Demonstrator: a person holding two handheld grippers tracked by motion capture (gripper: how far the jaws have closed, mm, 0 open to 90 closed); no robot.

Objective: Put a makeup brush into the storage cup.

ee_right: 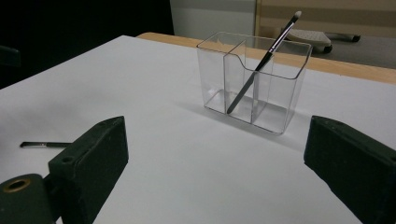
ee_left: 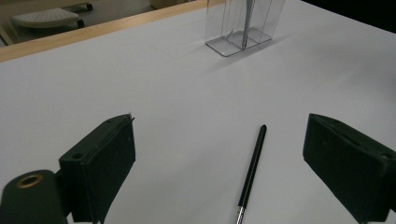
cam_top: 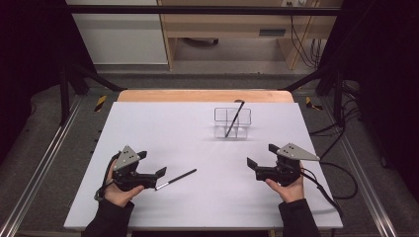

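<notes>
A clear plastic organizer [cam_top: 232, 123] with several compartments stands on the far middle of the white board [cam_top: 148, 123]. A thin black brush [cam_top: 235, 117] leans inside it, bristle end up. A second black brush [cam_top: 176, 178] with a silver ferrule lies flat on the board. My left gripper [cam_top: 151, 163] is open just left of that brush. In the left gripper view the lying brush [ee_left: 251, 170] is on the board between the jaws of the left gripper [ee_left: 219, 140]. My right gripper [cam_top: 262, 155] is open and holds nothing. It faces the organizer [ee_right: 252, 79] and its leaning brush [ee_right: 264, 58].
The board rests on a wooden table [cam_top: 205, 95] whose far edge shows beyond it. Metal frame rails [cam_top: 44, 158] run along both sides and cables [cam_top: 341, 173] lie to the right. Open board surface lies between the grippers and the organizer.
</notes>
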